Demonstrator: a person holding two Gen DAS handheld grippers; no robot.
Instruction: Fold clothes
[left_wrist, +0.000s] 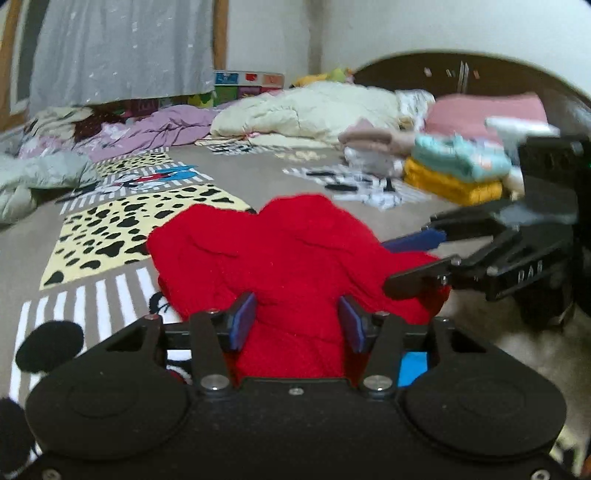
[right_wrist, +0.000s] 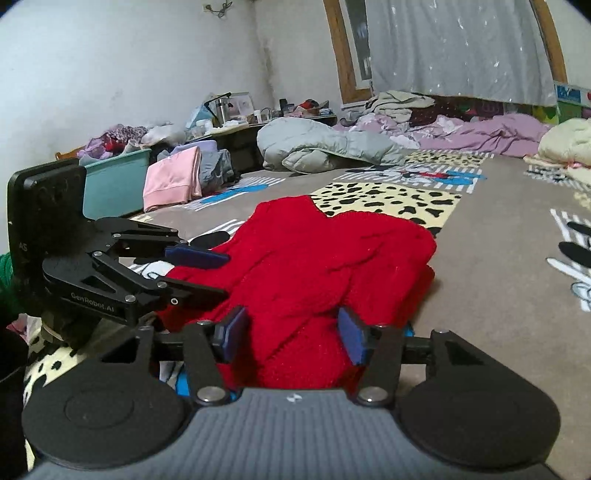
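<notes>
A red knit garment (left_wrist: 295, 258) lies bunched on the patterned bedspread (left_wrist: 110, 236); it also shows in the right wrist view (right_wrist: 325, 258). My left gripper (left_wrist: 297, 323) is open, its blue-padded fingers straddling the near edge of the red cloth. My right gripper (right_wrist: 291, 334) is open too, with the cloth between its fingers. The right gripper shows in the left wrist view (left_wrist: 413, 260) at the garment's right edge. The left gripper shows in the right wrist view (right_wrist: 210, 275) at the garment's left edge.
A stack of folded clothes, yellow (left_wrist: 450, 184) under teal (left_wrist: 461, 157), sits at the back right beside a pink pile (left_wrist: 484, 110). Quilts (left_wrist: 306, 110) and purple bedding (right_wrist: 487, 133) lie at the far side. A teal bin (right_wrist: 114, 181) and pink cloth (right_wrist: 170, 181) stand left.
</notes>
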